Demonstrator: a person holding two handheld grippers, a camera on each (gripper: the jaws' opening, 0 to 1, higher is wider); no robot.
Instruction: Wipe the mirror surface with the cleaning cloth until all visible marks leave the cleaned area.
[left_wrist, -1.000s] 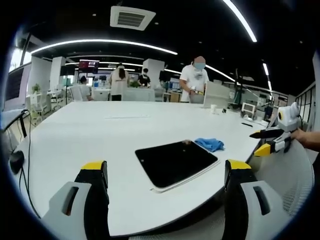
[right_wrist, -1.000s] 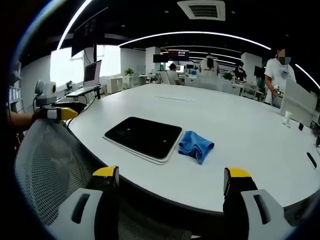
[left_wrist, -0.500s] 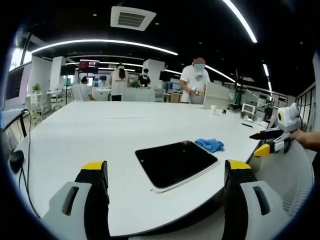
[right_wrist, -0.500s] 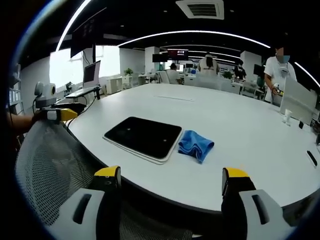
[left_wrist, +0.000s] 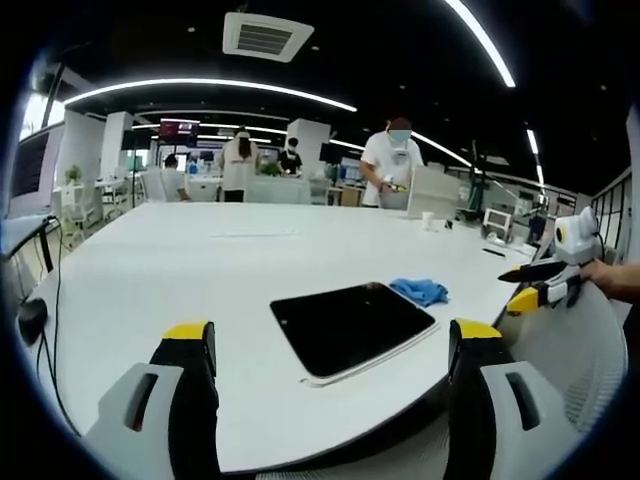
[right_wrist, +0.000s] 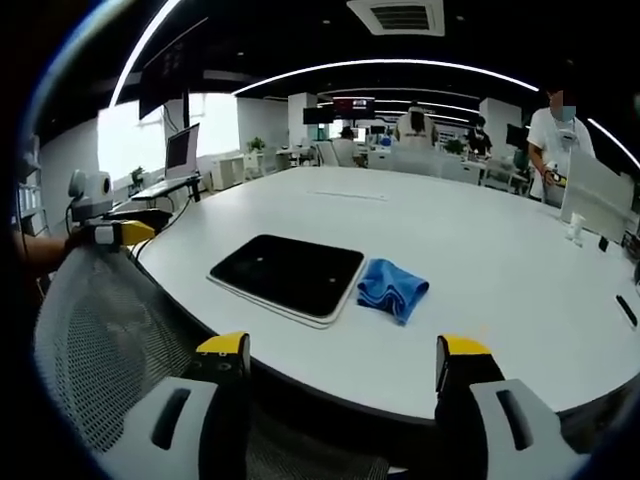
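A dark rectangular mirror (left_wrist: 352, 325) (right_wrist: 288, 274) with a white edge lies flat on the big white table (left_wrist: 180, 260) (right_wrist: 480, 250). A crumpled blue cloth (left_wrist: 419, 289) (right_wrist: 391, 288) rests on the table just beside the mirror's short end. My left gripper (left_wrist: 335, 345) hangs open over the near table edge, well short of the mirror, and it also comes in at the left of the right gripper view (right_wrist: 118, 229). My right gripper (right_wrist: 340, 352) is open near the table edge, apart from mirror and cloth; it appears at the right of the left gripper view (left_wrist: 533, 285), held by a hand.
A mesh chair back (right_wrist: 110, 330) (left_wrist: 585, 350) stands between the two grippers at the table edge. Several people (left_wrist: 392, 165) stand at desks beyond the far side. A white cup (left_wrist: 428, 216) and small items sit at the far right. A cable (left_wrist: 45, 330) runs along the left edge.
The right gripper's jaws have come slightly closer together and the view has shifted a little; mirror and cloth lie as before.
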